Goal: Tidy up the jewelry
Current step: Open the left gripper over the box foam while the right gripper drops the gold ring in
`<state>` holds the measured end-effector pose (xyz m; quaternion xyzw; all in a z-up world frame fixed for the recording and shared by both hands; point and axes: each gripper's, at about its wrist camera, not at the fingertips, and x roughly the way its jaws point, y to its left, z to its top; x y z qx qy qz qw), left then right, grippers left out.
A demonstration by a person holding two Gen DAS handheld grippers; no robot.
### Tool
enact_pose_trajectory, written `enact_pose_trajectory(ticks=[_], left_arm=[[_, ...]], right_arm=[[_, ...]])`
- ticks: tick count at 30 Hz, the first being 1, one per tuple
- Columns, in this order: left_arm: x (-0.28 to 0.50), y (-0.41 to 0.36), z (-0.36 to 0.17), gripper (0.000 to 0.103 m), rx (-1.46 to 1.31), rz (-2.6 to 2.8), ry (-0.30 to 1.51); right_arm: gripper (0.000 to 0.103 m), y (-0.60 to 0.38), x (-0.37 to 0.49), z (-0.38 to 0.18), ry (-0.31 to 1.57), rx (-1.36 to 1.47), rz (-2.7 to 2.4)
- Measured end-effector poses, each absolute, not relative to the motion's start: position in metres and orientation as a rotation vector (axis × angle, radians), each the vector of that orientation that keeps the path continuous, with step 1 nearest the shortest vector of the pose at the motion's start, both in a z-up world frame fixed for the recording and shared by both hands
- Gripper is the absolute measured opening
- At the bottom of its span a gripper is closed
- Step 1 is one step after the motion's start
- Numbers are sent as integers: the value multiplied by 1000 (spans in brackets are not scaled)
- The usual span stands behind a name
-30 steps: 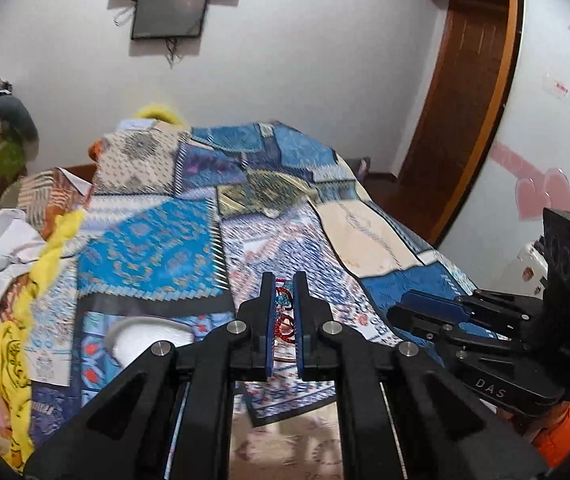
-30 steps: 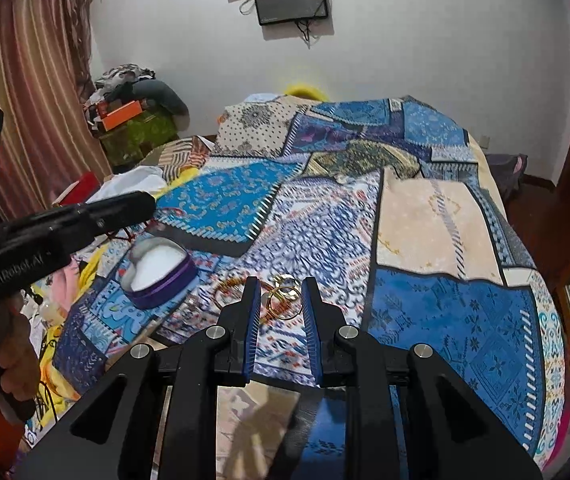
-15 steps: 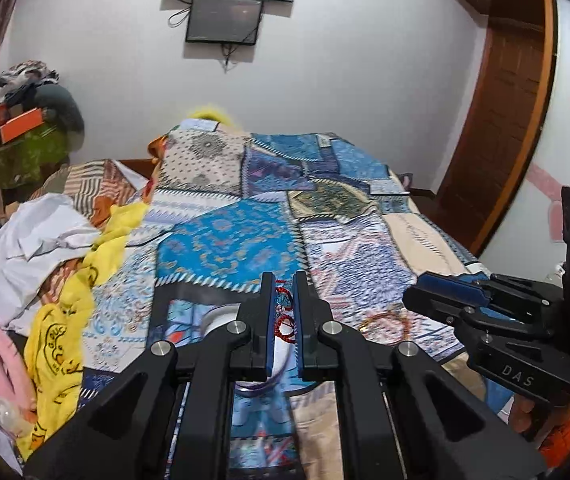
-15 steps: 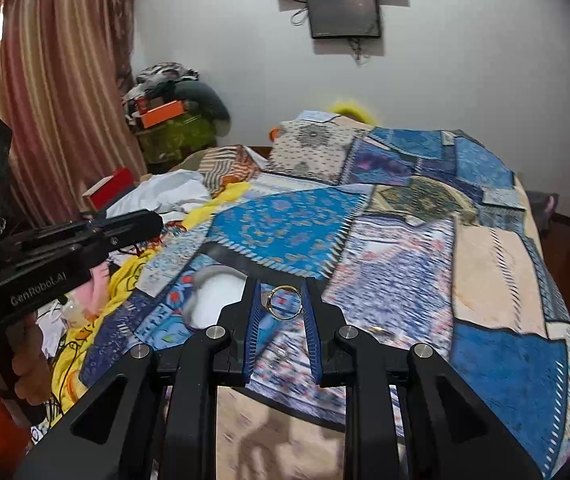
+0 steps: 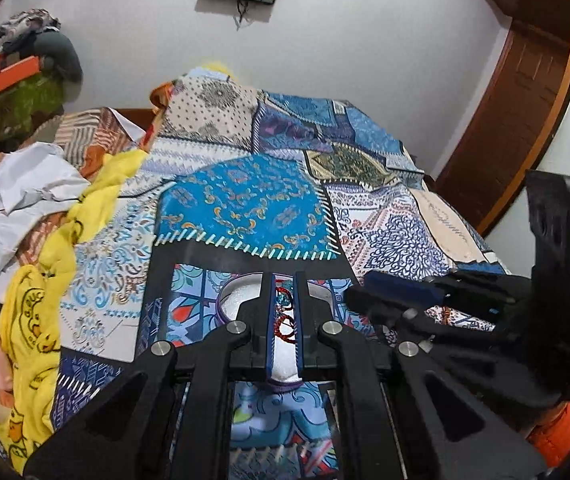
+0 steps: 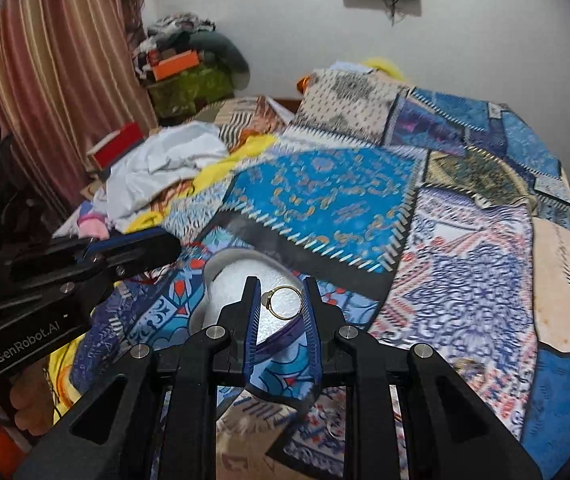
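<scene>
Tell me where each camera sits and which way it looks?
Left wrist: on the left gripper, looking along its fingers at the red beads it holds over the white box; the right gripper shows.
Right wrist: on the right gripper, looking at the gold ring it holds; the left gripper shows.
Shared: box, patchwork bedspread, wall.

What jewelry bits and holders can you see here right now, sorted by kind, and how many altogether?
Red bead bracelet, held in the left gripper: 1
Gold ring, held in the right gripper: 1
Round white-lined jewelry box on the bedspread: 1
Total: 3
</scene>
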<state>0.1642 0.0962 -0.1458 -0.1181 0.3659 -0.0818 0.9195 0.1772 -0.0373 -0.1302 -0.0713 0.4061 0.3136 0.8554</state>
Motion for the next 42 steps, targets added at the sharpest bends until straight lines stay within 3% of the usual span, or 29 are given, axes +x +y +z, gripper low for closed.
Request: enact_pose_trajectory(ticks=[19,39,42], left_arm=[[197,107,-177,6,-283,-223,860],[150,98,-117,11,-171,-114,725],[144,94,-108,18,-168,-107,703]], right_arm=[[19,-6,188,-165,966,-248,681],[19,-32,172,-118,861,-202,620],[19,-43,167,-104,826,-184,606]])
